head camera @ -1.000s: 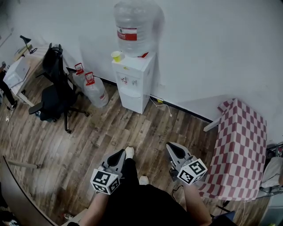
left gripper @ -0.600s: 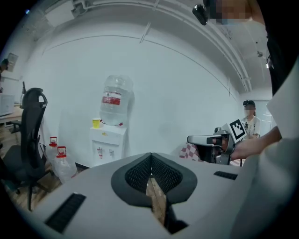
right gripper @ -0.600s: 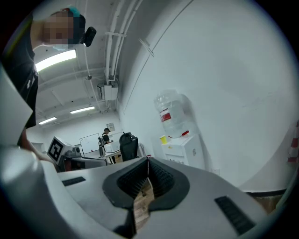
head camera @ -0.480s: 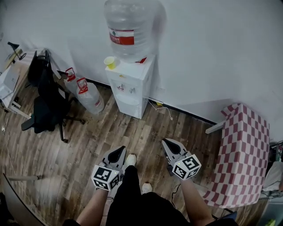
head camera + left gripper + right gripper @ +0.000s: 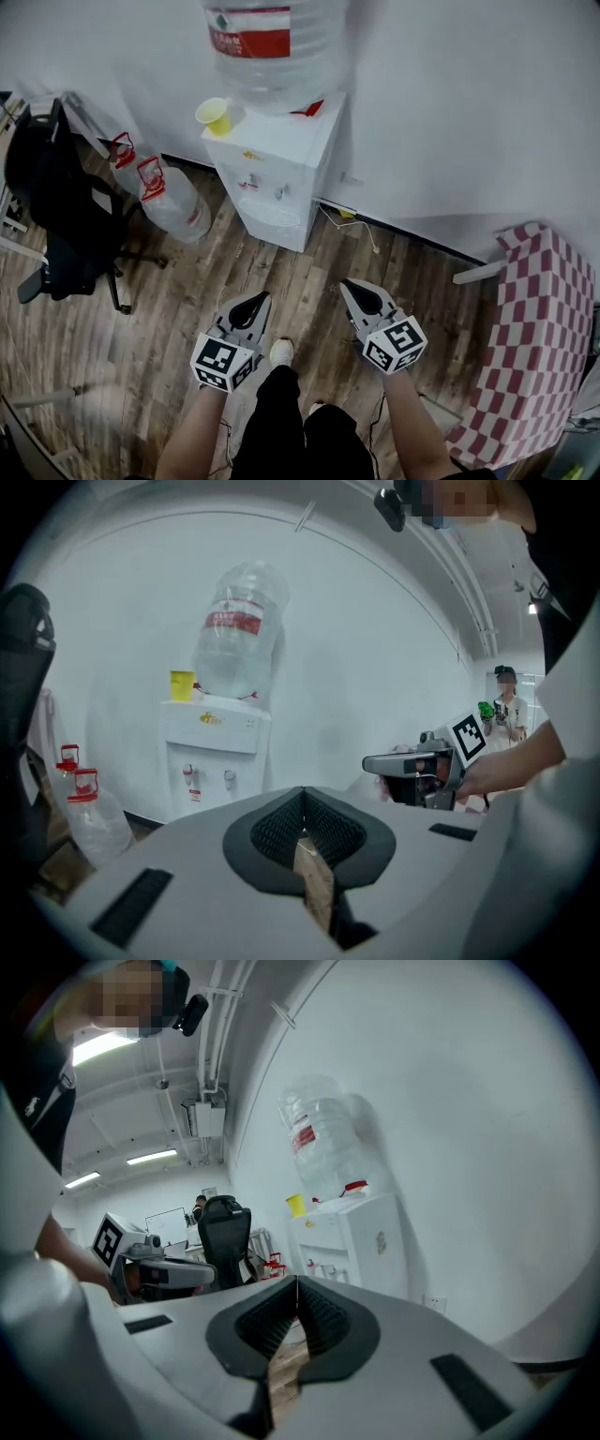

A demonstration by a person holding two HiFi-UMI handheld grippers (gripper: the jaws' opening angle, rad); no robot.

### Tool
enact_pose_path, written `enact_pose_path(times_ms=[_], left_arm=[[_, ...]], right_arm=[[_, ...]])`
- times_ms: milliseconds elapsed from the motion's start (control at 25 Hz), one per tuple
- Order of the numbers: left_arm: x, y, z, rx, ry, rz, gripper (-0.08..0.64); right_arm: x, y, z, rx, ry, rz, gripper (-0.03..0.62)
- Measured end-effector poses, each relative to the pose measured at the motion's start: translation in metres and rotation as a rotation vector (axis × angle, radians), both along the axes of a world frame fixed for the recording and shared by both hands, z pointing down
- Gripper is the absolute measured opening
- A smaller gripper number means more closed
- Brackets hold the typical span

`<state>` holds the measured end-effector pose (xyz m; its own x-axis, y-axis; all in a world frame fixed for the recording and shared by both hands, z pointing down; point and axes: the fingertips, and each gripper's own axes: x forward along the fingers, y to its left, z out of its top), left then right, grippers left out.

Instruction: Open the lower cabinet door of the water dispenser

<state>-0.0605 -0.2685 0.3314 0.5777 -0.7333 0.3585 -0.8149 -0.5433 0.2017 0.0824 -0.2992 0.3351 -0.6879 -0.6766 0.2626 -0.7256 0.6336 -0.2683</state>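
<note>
A white water dispenser (image 5: 272, 159) stands against the wall with a big clear bottle (image 5: 272, 47) on top and a yellow cup (image 5: 213, 115) beside it. Its lower cabinet door (image 5: 272, 225) is closed. My left gripper (image 5: 255, 302) and right gripper (image 5: 356, 291) hover side by side over the wooden floor, well short of the dispenser, both shut and holding nothing. The dispenser (image 5: 214, 757) shows ahead in the left gripper view, and further left (image 5: 352, 1241) in the right gripper view.
Two spare water bottles (image 5: 164, 192) stand left of the dispenser. A black office chair (image 5: 56, 202) is at the far left. A red-checked table (image 5: 534, 347) stands at the right. A cable (image 5: 361, 230) runs along the wall's foot. The person's shoe (image 5: 281, 352) shows between the grippers.
The person has walked toward the dispenser, which now looks larger and nearer. Both grippers moved forward and lower together and stayed shut.
</note>
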Motion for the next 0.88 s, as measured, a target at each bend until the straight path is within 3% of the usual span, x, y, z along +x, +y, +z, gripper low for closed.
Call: enact_pose_path(times_ms=[360, 560, 680, 880], left_arm=[[0.007, -0.06, 0.147, 0.069, -0.006, 0.044, 0.014], [0.005, -0.085, 0.226, 0.082, 0.0, 0.038, 0.014], [0.007, -0.097, 0.27, 0.093, -0.016, 0.044, 0.014], [-0.002, -0.113, 0.321, 0.112, 0.021, 0.014, 0.014]], right_arm=[[-0.012, -0.065, 0.157, 0.046, -0.016, -0.005, 0.021], [-0.015, -0.098, 0.237, 0.085, 0.031, -0.01, 0.021], [-0.017, -0.119, 0.28, 0.104, 0.055, -0.014, 0.021], [-0.025, -0.143, 0.33, 0.134, 0.063, -0.022, 0.021]])
